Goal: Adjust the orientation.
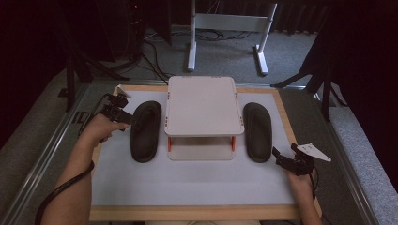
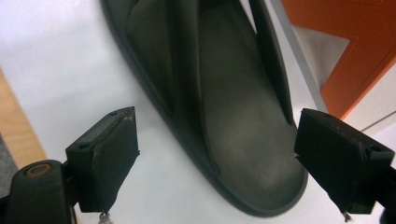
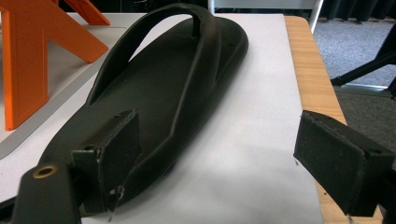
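While two black sandals are lying flat on the white mat (image 1: 187, 183), each hand is holding its tongs close to one of them. The left sandal (image 1: 145, 131) is long and round at both ends, made of soft-looking dark rubber, with a strap bending over its front. It is lying just left of the little white shelf (image 1: 204, 105). The right sandal (image 1: 257, 132) is looking the same and is lying just right of the shelf.

The left gripper (image 1: 123, 116) is sitting right beside the left sandal's outer edge. In the left gripper view its two blocky black jaws are standing wide apart, with one end of the sandal (image 2: 224, 116) lying between them, and the pads are not pressing on it. The right gripper (image 1: 281, 158) is waiting just past the near end of the right sandal. Its jaws are standing wide apart too, and the sandal's end (image 3: 159, 93) is lying next to one jaw, with no squeeze on it.

The mat is smooth and white, sitting in a light wooden frame (image 1: 197, 213). The shelf has a flat top with round corners and orange legs (image 1: 170, 144). Grey carpet (image 1: 225, 51) is covering the floor behind, where a white stand (image 1: 230, 23) and some dark cables (image 1: 155, 51) are resting. The shelf is standing between the two sandals.
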A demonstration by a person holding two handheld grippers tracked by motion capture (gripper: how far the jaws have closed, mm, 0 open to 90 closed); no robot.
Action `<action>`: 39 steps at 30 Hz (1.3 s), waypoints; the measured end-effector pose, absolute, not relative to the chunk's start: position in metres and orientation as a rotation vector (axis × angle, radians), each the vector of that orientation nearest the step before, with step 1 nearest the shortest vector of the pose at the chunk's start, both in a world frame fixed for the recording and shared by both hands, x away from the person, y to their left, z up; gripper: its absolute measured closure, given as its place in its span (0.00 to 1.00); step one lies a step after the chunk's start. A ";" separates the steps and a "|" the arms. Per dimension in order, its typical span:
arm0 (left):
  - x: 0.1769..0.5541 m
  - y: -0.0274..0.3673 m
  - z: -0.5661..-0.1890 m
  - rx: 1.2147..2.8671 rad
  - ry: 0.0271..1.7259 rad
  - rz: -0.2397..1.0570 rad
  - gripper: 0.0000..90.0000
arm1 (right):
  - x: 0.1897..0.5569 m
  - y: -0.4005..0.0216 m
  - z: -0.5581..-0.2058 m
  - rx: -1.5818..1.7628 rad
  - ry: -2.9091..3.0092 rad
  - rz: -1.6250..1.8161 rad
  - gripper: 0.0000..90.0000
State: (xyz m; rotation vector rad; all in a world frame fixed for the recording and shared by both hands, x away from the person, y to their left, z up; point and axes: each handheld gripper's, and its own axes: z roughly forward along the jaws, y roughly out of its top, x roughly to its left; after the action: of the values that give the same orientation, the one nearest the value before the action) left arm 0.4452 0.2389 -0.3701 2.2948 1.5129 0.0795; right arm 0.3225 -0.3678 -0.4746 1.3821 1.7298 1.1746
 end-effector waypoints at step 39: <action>0.489 0.224 -0.412 2.309 1.621 0.100 0.77 | 0.323 -0.367 -0.475 1.370 1.756 1.171 0.17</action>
State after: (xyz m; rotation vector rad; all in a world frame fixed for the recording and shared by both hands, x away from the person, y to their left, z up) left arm 0.4888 0.2244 -0.4123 2.3091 1.6209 0.0999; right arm 0.3231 -0.3667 -0.4752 1.3700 1.7557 1.1710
